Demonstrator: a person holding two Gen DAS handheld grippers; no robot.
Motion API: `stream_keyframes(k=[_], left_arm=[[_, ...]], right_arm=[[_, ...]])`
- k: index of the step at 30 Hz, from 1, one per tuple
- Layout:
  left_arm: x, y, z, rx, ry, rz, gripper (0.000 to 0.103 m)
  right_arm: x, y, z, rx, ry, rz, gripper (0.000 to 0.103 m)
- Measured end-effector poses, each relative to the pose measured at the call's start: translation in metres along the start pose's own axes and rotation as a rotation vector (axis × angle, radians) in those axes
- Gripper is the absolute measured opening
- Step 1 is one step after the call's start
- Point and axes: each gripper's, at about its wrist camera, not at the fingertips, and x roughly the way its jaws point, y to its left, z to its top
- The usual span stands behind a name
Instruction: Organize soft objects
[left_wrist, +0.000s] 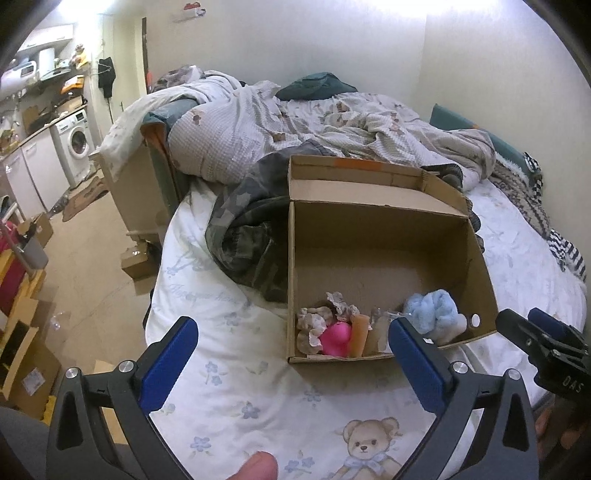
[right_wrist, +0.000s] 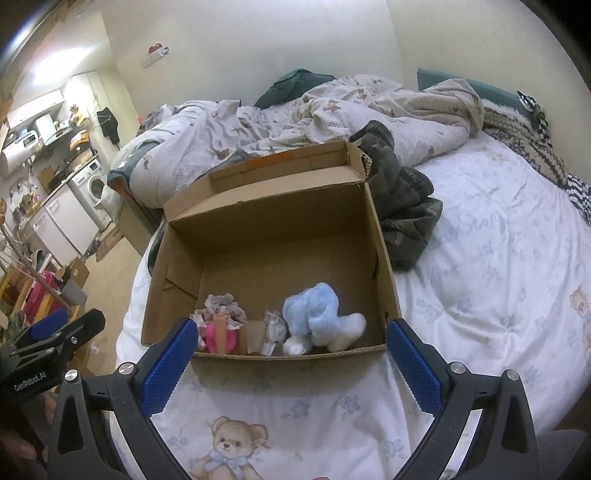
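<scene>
An open cardboard box (right_wrist: 271, 236) sits on the bed (right_wrist: 480, 258), on a white sheet printed with small blue flowers and a teddy bear (right_wrist: 225, 448). Its lid flap stands up along the far side. The soft things are bunched along the box's near wall: a fluffy light-blue and white bundle (right_wrist: 317, 315) toward the right, a small grey-white piece (right_wrist: 275, 326) just left of it, then a pink item (right_wrist: 218, 338) with a peach-coloured roll (right_wrist: 221, 330) against it, and a crumpled beige floral cloth (right_wrist: 223, 306) at the left. The far half of the box floor is bare cardboard.

The right tool (right_wrist: 291, 354) hovers just short of the box's near edge, its blue pads spread wide with nothing between them. The left tool (left_wrist: 293, 354) is likewise spread wide and holds nothing, poised at the box's near left corner. A camouflage garment (left_wrist: 251, 229) lies crumpled against the box's far side, beside a rumpled quilt (left_wrist: 295, 122).
</scene>
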Motion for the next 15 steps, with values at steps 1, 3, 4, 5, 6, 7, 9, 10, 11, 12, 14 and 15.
stream_keyframes(k=[1,3,4,5,6,7,9,10,11,12,14,15], left_arm=[[0.0004,0.0003,0.0001,-0.003,0.003,-0.006,0.103],[0.0004,0.0002,0.0001,-0.004,0.003,-0.01,0.103],[-0.0001,0.0001,-0.0001,-0.002,0.001,-0.009,0.103],[0.0001,0.0004,0.0001,-0.002,0.0,-0.01,0.103],[-0.0004,0.0,0.0004,-0.001,-0.001,-0.011,0.103],[-0.0011,-0.0004,0.0006,0.0,-0.002,-0.011,0.103],[-0.0019,-0.0012,0.0007,0.004,-0.004,-0.005,0.103],[-0.0023,-0.002,0.0007,0.007,-0.004,-0.005,0.103],[-0.0024,-0.0024,0.0009,0.009,-0.003,-0.008,0.103],[-0.003,-0.003,0.001,0.011,-0.004,-0.008,0.103],[-0.0035,-0.0034,0.0012,0.014,-0.004,-0.008,0.103],[-0.0038,-0.0038,0.001,0.012,-0.004,-0.008,0.103]], right_arm=[[-0.0001,0.0002,0.0,0.0,0.0,0.0,0.103],[0.0,0.0014,-0.0002,-0.004,0.0,-0.003,0.103],[0.0,0.0016,-0.0003,-0.005,-0.001,-0.003,0.103],[0.0003,0.0017,-0.0003,-0.007,-0.001,-0.004,0.103],[0.0001,0.0034,-0.0007,-0.011,-0.001,-0.006,0.103],[0.0006,0.0042,-0.001,-0.016,0.002,-0.007,0.103],[0.0004,0.0065,-0.0016,-0.022,0.003,-0.009,0.103],[0.0001,0.0069,-0.0016,-0.025,0.002,-0.009,0.103],[0.0001,0.0077,-0.0016,-0.028,0.0,-0.01,0.103],[0.0,0.0086,-0.0016,-0.031,-0.001,-0.011,0.103],[-0.0001,0.0097,-0.002,-0.036,-0.001,-0.012,0.103],[0.0,0.0098,-0.002,-0.037,-0.001,-0.012,0.103]])
